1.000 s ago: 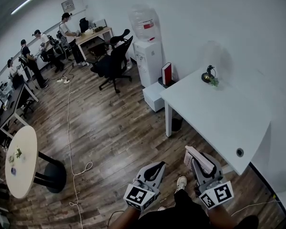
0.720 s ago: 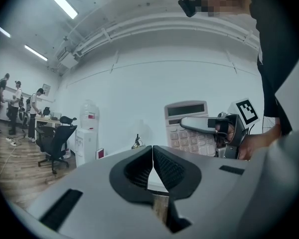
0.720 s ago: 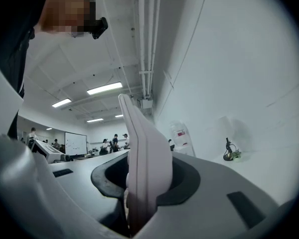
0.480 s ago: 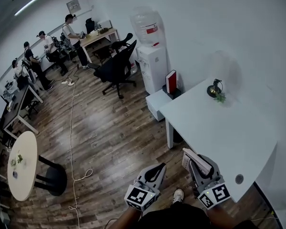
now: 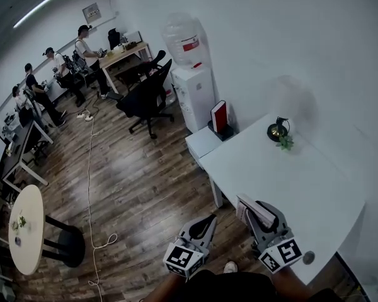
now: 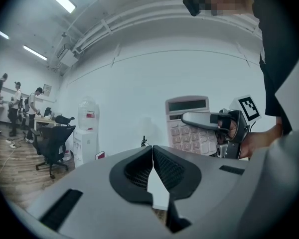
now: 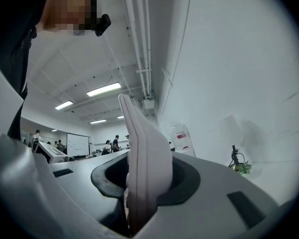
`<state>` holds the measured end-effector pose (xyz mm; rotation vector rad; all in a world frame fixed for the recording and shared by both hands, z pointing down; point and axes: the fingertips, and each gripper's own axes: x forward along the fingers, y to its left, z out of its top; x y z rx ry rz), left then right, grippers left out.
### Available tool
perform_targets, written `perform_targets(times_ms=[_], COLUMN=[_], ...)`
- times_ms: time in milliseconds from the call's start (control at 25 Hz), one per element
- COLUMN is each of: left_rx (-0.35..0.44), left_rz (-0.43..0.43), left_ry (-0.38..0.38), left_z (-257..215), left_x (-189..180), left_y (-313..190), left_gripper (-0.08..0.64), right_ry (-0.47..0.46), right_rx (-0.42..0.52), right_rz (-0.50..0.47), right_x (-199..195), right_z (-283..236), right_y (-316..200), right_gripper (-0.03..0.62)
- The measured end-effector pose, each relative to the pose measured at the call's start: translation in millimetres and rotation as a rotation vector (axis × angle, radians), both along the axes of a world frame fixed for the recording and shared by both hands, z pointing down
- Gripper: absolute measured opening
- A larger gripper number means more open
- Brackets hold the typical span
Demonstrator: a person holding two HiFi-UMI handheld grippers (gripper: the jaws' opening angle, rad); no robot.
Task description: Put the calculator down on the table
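Observation:
A pale pink calculator (image 5: 252,207) stands on edge between the jaws of my right gripper (image 5: 257,211), which is shut on it above the near edge of the white table (image 5: 290,168). The right gripper view has the calculator (image 7: 144,153) edge-on, rising out of the right gripper (image 7: 142,185). From the left gripper view its keys and display (image 6: 188,105) face me. My left gripper (image 5: 206,224) is shut with nothing in it, and hangs over the wooden floor left of the table. Its tips (image 6: 152,148) meet.
A small potted plant (image 5: 279,133) stands at the table's far side. A red book (image 5: 219,116) on a low white box (image 5: 203,142), a water dispenser (image 5: 190,74) and a black office chair (image 5: 145,93) stand beyond. A cable (image 5: 90,187) trails past a round table (image 5: 24,228). Several people stand far left.
Both grippers have moved towards the white table, which now lies closer. The right gripper with the calculator has come over its near edge. Neither grip has changed.

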<state>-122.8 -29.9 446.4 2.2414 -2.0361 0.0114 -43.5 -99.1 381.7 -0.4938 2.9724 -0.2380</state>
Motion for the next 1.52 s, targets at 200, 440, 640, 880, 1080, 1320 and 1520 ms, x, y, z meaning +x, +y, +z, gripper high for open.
perform_targets(times_ms=[200, 440, 640, 880, 1080, 1320, 1520], left_rx=[-0.011, -0.034, -0.006, 0.008, -0.005, -0.016, -0.026], left_rz=[0.052, 0.072, 0.204, 0.295, 0.399, 0.494, 0.574], left_ry=[-0.025, 0.016, -0.006, 0.006, -0.002, -0.033, -0.02], left_z=[13.2, 24.6, 22.5, 16.4, 22.0, 32.2, 38.3], left_x=[2.1, -14.6, -29.4, -58.9, -72.5, -80.7, -50.2], left_y=[-25.6, -75.5, -130.8, -194.8, -234.3, -272.6, -290.0], left_gripper=[0.021, 0.02, 0.02, 0.021, 0.021, 0.021, 0.021], right_ry=[-0.012, 0.012, 0.022, 0.017, -0.031, -0.025, 0.007], right_rx=[-0.011, -0.029, -0.044, -0.06, -0.087, -0.092, -0.131], right_rz=[-0.024, 0.06, 0.144, 0.225, 0.311, 0.444, 0.529], right_x=[-2.5, -7.3, -24.1, -52.0, -63.2, -55.0, -22.9], right_z=[6.3, 20.9, 24.2, 26.3, 22.7, 28.1, 42.2], right_y=[-26.4, -72.4, -114.9, -163.3, -193.8, -220.6, -230.6], right_gripper=[0.14, 0.14, 0.14, 0.14, 0.14, 0.14, 0.14])
